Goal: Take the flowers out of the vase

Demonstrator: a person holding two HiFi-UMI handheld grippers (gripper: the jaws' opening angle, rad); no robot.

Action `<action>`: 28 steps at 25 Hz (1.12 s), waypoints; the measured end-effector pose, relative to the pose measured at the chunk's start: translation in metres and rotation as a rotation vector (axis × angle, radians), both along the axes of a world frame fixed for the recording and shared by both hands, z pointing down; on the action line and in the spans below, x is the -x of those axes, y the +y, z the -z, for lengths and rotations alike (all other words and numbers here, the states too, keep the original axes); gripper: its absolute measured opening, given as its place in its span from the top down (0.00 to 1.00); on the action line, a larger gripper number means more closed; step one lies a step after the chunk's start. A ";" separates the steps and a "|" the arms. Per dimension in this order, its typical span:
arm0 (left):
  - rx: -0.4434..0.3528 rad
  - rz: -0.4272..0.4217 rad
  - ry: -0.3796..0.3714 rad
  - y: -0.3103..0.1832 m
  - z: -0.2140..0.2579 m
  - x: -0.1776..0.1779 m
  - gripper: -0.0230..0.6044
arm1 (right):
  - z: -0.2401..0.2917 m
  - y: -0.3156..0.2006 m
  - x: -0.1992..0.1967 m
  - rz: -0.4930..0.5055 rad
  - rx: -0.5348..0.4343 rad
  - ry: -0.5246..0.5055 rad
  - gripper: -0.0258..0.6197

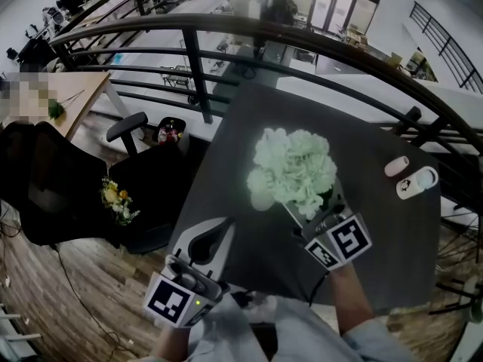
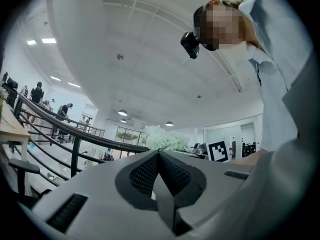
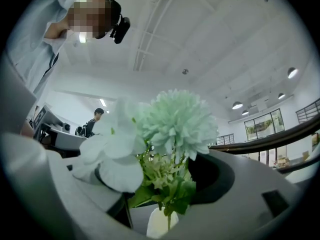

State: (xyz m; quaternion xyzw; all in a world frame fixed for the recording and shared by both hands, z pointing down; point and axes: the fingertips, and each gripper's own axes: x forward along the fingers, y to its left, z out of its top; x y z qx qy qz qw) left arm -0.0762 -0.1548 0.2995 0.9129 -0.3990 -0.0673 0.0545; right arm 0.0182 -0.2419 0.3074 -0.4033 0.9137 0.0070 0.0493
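The jaws of the right gripper [image 3: 161, 191] are held apart, and the green stems of the flowers [image 3: 175, 124] are seen between them; no firm pinch on the stems can be made out. The jaws of the left gripper [image 2: 159, 159] are pressed together with nothing between them, and this gripper is kept low at the near edge of the table [image 1: 249, 127], well apart from the bouquet.

The task is judged to be at its beginning. The flowers are not yet taken out: 1 thin stem is seen going down into the white vase [image 3: 160, 227] just below the right jaws. The closing on the stems and the lifting are left to be done.

The vase is placed on a dark grey table, where 2 small pale objects [image 1: 411, 178] are also laid at the far right. Behind the table a black railing [image 1: 226, 29] is seen, and to the left an office chair [image 1: 128, 127] on a wooden floor [image 1: 83, 292].
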 end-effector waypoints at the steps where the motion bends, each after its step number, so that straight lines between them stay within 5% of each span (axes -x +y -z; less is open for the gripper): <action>1: 0.005 -0.006 -0.001 0.000 0.000 -0.002 0.97 | 0.002 0.001 -0.001 -0.002 -0.002 -0.003 0.47; 28: -0.045 -0.109 0.019 -0.004 0.010 -0.032 0.97 | 0.069 0.035 -0.050 -0.101 -0.078 -0.137 0.49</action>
